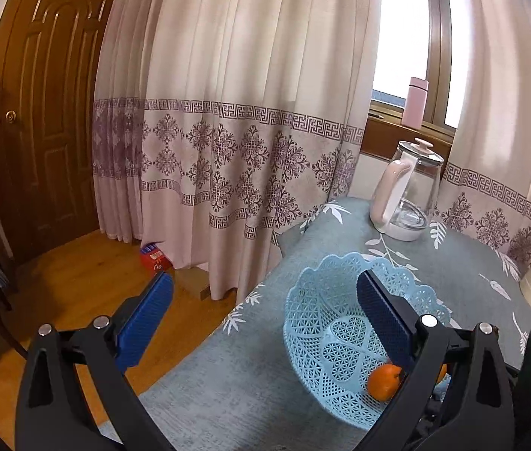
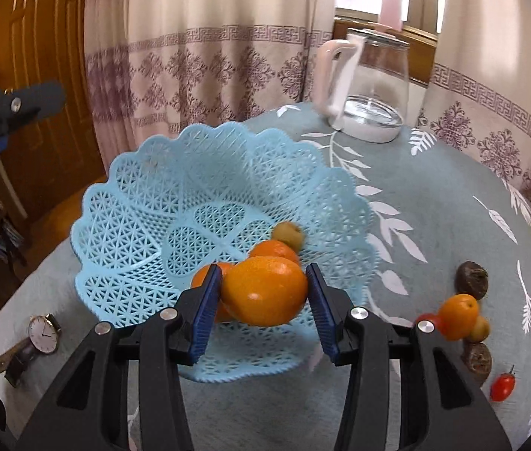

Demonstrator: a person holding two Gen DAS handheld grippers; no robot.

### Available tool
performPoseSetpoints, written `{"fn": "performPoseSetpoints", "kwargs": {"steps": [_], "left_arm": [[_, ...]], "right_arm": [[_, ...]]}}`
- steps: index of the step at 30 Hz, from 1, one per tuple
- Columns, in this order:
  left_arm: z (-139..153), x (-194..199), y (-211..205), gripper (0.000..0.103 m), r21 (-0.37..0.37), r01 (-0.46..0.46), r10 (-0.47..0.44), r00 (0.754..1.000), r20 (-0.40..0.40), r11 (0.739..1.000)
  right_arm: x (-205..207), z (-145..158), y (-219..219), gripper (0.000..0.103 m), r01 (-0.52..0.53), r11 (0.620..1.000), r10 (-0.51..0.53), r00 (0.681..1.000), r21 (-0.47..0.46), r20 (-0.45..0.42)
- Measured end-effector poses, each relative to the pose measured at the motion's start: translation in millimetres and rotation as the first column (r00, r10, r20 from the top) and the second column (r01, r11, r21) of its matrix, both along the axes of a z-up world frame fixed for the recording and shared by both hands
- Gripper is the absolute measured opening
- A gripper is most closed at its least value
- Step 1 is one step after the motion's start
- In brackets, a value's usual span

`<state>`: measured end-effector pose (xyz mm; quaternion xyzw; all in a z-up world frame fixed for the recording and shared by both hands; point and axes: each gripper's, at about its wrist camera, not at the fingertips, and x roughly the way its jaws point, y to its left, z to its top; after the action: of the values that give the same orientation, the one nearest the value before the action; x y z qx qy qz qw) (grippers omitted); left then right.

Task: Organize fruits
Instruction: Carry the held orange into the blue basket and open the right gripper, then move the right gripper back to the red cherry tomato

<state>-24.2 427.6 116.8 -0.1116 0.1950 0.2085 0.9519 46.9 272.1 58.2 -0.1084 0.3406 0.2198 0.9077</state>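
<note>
Orange, large and glossy (image 2: 264,290), clamped in your right gripper (image 2: 263,308) over pale-blue lattice plastic basket's (image 2: 130,203) near rim: lower before releasing; left gripper (image 1: 265,323) open, empty.

Daylight is entering through the window (image 1: 402,37); patterned curtains (image 1: 228,112) are hanging to the wooden floor (image 1: 77,278); a brown panelled door (image 1: 47,112) is standing shut.

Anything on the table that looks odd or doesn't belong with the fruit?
Yes: a white-faced wristwatch with a dark strap lies on the grey-blue leaf-print tablecloth, left of the light blue plastic lattice basket. It is no fruit. Nothing looks spilled or broken.
</note>
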Motion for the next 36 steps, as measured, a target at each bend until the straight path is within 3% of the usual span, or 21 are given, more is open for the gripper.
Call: {"fn": "performPoseSetpoints", "kwargs": {"steps": [4, 8, 16, 20, 25, 36], "left_arm": [[-1.2, 1.4, -1.7, 0.1, 0.001, 0.004, -0.004, 1.0, -0.002, 1.0], [-2.2, 2.0, -1.7, 0.1, 0.003, 0.004, -0.004, 1.0, -0.006, 1.0], [-3.9, 5.3, -5.9, 0.1, 0.001, 0.014, -0.014, 1.0, -0.013, 1.0], [-3.3, 5.0, -8.5, 0.1, 0.003, 0.028, -0.028, 1.0, -0.011, 1.0], [-1.8, 4.3, -9.6, 0.1, 0.001, 0.03, -0.03, 1.0, -0.007, 1.0], [4.8, -1.6, -12.2, 0.1, -0.008, 0.041, -0.041, 0.999, 0.016, 0.999]], "right_arm": [[4.4, -0.8, 5.3, 0.05, -0.04, 0.996, 0.046, 0.996, 0.079, -0.082], [4.5, 4.1, -2.4, 0.053, -0.08, 0.968, 0.116, 0.983, 0.238, -0.142], [-2.4, 25.6, -33.3, 0.053, -0.023, 0.948, 0.054, 0.995, 0.317, -0.088], [-7.6, 29.5, -50.2, 0.053, 0.034, 0.951, -0.015, 0.998, 0.308, -0.062], [-13.5, 26.7, -61.7, 0.053, 0.112, 0.968, -0.11, 0.994, 0.224, -0.024], [-11.4, 8.3, -52.8, 0.057, 0.159, 0.987, -0.158, 0.987, 0.031, -0.011]]}}
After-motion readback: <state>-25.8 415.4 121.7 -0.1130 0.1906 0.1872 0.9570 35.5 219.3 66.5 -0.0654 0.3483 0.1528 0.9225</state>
